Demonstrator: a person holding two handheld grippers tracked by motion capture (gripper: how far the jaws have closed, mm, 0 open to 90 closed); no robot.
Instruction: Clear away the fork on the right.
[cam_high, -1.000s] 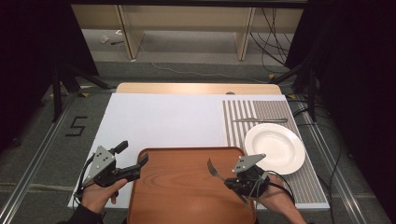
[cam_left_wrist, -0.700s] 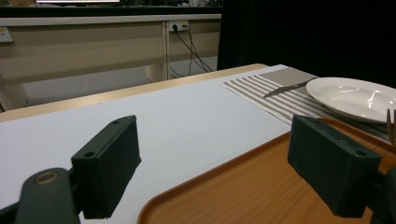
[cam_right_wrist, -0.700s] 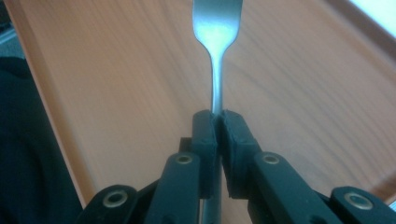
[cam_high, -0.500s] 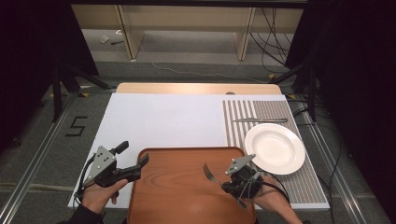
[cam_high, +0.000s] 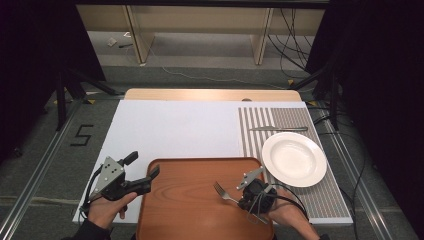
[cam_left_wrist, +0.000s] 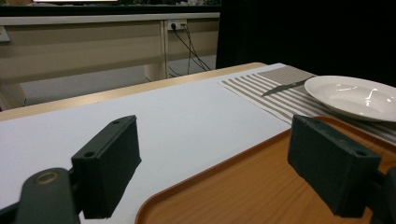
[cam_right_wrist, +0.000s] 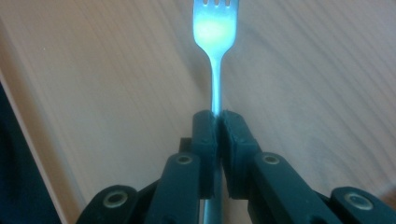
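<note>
— Right gripper (cam_high: 239, 190): what does it hold?
— Its jaws are clamped on the handle of a fork (cam_right_wrist: 214, 51), tines pointing away over the wooden tray (cam_high: 190, 210).
— And the left gripper (cam_high: 142, 171)?
— Jaws spread wide, nothing between them, at the tray's left edge.
— Elsewhere on the table?
— A white plate (cam_high: 294, 159) rests on the striped mat (cam_high: 290, 122), with a knife (cam_high: 278, 129) just beyond it.

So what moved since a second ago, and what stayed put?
The right gripper, shut on the fork, slid a little left and toward the person, farther over the wooden tray. The left gripper stayed open at the tray's left edge. The plate and the knife on the striped mat did not move.
</note>
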